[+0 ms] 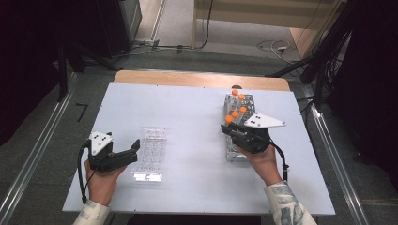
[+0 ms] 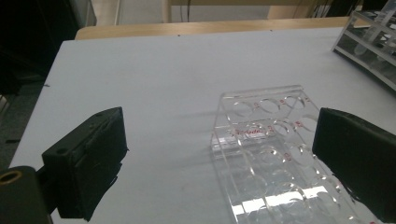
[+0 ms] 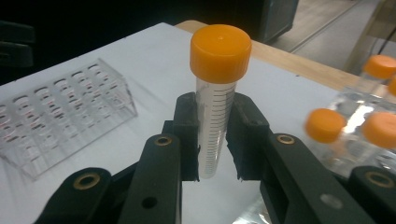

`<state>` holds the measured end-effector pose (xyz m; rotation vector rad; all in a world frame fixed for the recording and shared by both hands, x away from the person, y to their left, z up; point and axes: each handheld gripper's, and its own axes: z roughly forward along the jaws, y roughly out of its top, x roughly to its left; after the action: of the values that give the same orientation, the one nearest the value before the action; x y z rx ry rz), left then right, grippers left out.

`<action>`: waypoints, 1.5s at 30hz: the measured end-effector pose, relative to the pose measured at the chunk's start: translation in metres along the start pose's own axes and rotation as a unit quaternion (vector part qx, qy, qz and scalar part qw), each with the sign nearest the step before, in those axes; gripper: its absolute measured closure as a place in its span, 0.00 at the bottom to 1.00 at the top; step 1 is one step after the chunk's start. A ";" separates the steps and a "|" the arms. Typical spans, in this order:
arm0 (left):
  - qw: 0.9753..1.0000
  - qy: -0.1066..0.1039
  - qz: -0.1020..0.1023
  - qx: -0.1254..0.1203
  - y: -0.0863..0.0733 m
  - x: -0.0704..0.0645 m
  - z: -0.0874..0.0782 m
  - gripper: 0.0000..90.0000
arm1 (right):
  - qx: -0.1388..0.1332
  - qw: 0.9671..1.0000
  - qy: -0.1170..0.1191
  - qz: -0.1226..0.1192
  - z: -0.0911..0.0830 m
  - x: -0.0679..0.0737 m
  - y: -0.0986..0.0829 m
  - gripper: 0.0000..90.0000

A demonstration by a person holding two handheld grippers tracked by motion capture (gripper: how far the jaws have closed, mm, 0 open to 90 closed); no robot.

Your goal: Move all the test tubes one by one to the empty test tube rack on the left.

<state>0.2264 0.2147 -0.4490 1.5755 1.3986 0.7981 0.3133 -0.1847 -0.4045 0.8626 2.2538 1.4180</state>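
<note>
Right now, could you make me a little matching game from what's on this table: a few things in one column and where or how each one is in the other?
Things:
1. right gripper
2. left gripper
3. clear rack
4. metal rack

States:
a. holds several orange-capped tubes at the table's right side
b. open, jaws on either side of the clear rack's near end
c. empty, lying left of the table's middle
d. shut on an upright orange-capped tube

Pairs: 1-d, 2-b, 3-c, 4-a
</note>
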 end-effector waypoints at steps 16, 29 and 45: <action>0.995 -0.093 0.023 -0.018 0.024 -0.036 0.000 0.04 | 0.027 0.998 0.047 -0.030 0.037 0.040 -0.001 0.80; 0.984 -0.163 0.064 -0.017 0.037 -0.085 0.012 0.16 | 0.047 0.996 0.060 -0.052 0.055 0.058 -0.005 0.80; 0.975 -0.203 0.082 -0.031 0.034 -0.115 0.026 0.54 | 0.054 0.993 0.084 -0.068 0.067 0.078 -0.006 0.80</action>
<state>0.2455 0.0969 -0.4203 1.7058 0.9514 0.5638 0.2912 -0.0898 -0.4366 0.6288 2.4824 1.3629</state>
